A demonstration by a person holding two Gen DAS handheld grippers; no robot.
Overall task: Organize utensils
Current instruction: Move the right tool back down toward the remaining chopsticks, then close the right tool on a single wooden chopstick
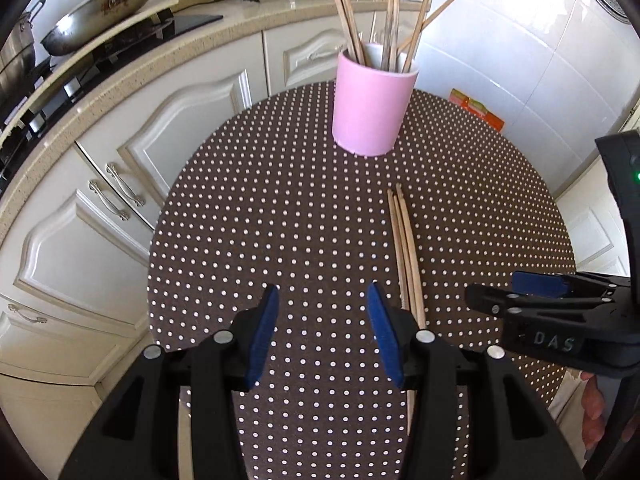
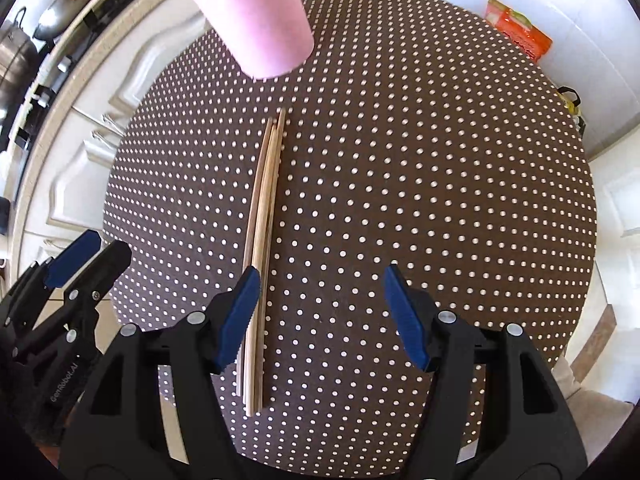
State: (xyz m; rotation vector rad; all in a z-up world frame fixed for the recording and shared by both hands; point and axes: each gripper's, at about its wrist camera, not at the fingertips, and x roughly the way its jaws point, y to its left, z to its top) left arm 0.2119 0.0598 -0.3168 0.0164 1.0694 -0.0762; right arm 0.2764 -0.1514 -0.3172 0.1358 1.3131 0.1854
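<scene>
A pink cup stands at the far side of the round brown polka-dot table and holds several wooden chopsticks. It also shows in the right wrist view. A bundle of loose chopsticks lies flat on the table, and also shows in the right wrist view. My left gripper is open and empty, just left of the bundle's near end. My right gripper is open and empty above the bundle's near end, its left finger over the sticks. The right gripper also shows in the left wrist view.
Cream cabinets and a counter with a wok curve along the left. An orange packet lies past the table's far right edge by the white tiled wall. The left gripper shows at the left edge of the right wrist view.
</scene>
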